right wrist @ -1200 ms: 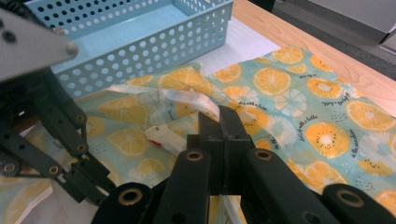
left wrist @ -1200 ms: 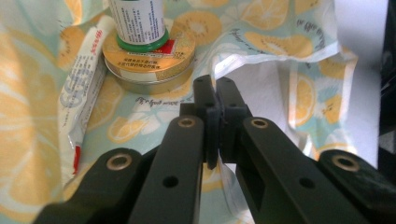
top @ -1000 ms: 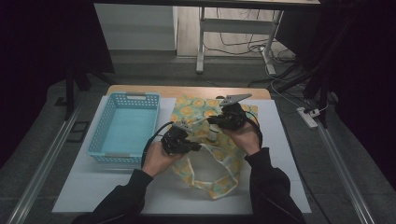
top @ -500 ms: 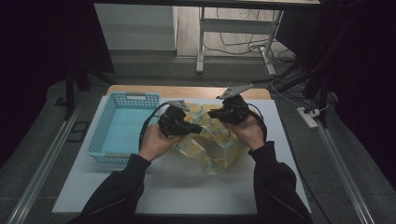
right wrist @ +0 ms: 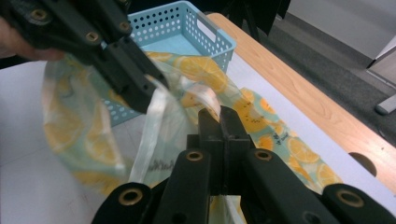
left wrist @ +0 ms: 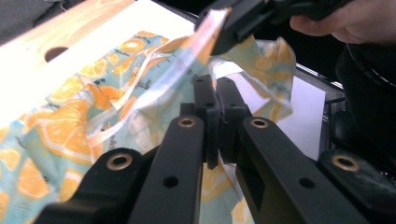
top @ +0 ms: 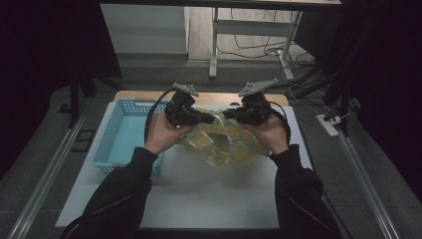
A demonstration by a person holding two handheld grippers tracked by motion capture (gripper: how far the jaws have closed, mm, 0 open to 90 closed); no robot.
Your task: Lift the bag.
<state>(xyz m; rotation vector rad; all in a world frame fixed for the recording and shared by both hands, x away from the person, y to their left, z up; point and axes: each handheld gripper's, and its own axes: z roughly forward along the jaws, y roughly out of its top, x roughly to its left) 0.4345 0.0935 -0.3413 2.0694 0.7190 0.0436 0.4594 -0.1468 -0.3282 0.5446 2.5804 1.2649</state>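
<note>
Hand-held gripper (right wrist: 223, 122) clamping lemon-print bag (right wrist: 261, 126), blue basket (right wrist: 196, 28)

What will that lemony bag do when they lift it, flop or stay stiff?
Probably flop: the orange-print plastic bag sags and wrinkles between the left gripper and right gripper, both shut on it. It looks thin and see-through, so likely light. Its shiny film may be slippery.

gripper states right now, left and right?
Left gripper: shut on the orange-print bag.
Right gripper: shut on the same bag.
</note>
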